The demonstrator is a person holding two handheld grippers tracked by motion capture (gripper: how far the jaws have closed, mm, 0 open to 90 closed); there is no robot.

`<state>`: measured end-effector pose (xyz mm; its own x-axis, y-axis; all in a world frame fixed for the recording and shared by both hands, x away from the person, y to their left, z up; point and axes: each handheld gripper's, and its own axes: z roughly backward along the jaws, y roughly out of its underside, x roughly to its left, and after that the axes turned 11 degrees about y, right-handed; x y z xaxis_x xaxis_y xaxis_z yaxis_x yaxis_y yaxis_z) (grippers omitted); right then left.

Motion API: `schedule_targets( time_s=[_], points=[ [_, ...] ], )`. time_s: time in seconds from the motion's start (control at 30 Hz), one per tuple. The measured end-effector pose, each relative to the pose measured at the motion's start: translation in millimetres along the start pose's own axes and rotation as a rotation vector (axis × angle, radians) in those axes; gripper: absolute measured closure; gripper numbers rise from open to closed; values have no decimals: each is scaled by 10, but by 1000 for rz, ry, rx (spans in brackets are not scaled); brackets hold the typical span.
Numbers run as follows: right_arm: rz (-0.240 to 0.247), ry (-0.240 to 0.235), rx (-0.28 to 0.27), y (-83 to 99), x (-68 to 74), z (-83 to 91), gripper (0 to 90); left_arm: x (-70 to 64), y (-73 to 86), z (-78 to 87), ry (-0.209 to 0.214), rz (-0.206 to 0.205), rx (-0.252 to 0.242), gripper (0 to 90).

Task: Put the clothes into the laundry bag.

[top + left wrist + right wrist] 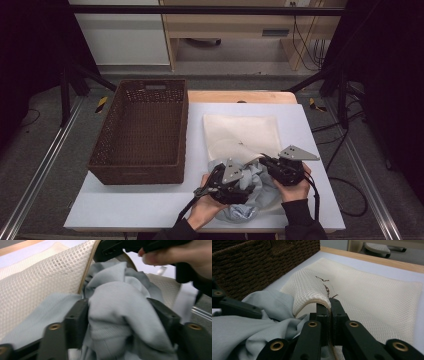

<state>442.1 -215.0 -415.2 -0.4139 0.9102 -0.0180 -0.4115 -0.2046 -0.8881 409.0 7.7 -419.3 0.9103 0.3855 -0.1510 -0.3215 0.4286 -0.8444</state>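
table (150, 205) | on it: basket (140, 132), mesh bag (240, 131), grey garment (250, 197)

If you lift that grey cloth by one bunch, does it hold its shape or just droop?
Probably droops: the grey cloth bunches into soft folds between the left gripper jaws. It looks light and thin, spilling loosely at the mesh bag mouth. Likely not slippery; the weave looks matte.

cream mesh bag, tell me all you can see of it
The cream mesh laundry bag lies flat on the white table cover, right of the brown wicker basket. It is honeycomb netting with a tan zip edge. The right gripper is shut on its near rim, lifting the mouth, where the pale blue-grey garment held in the left gripper meets it.
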Motion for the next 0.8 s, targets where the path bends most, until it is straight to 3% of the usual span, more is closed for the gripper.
schedule_targets(
  time_s=[0.17, 0.4, 0.47, 0.57, 0.7, 0.8],
  points=[
    [6, -6, 5, -8, 25, 8, 874, 51, 106, -184, -28, 8, 25, 710],
    [17, -28, 7, -29, 74, 17, 876, 126, -53, -526, -97, 25, 72, 754],
    [16, -33, 3, -30, 78, 27, 876, 166, -35, -627, -110, 31, 90, 737],
    [15, -28, 6, -26, 87, 15, 875, 199, -16, -664, -103, 51, 76, 686],
    [11, -11, 9, -12, 58, 2, 873, 141, -32, -487, -39, 36, 44, 482],
    [6, -5, 14, -1, 34, 9, 873, 51, -65, -258, -48, -3, 42, 337]
  ],
)
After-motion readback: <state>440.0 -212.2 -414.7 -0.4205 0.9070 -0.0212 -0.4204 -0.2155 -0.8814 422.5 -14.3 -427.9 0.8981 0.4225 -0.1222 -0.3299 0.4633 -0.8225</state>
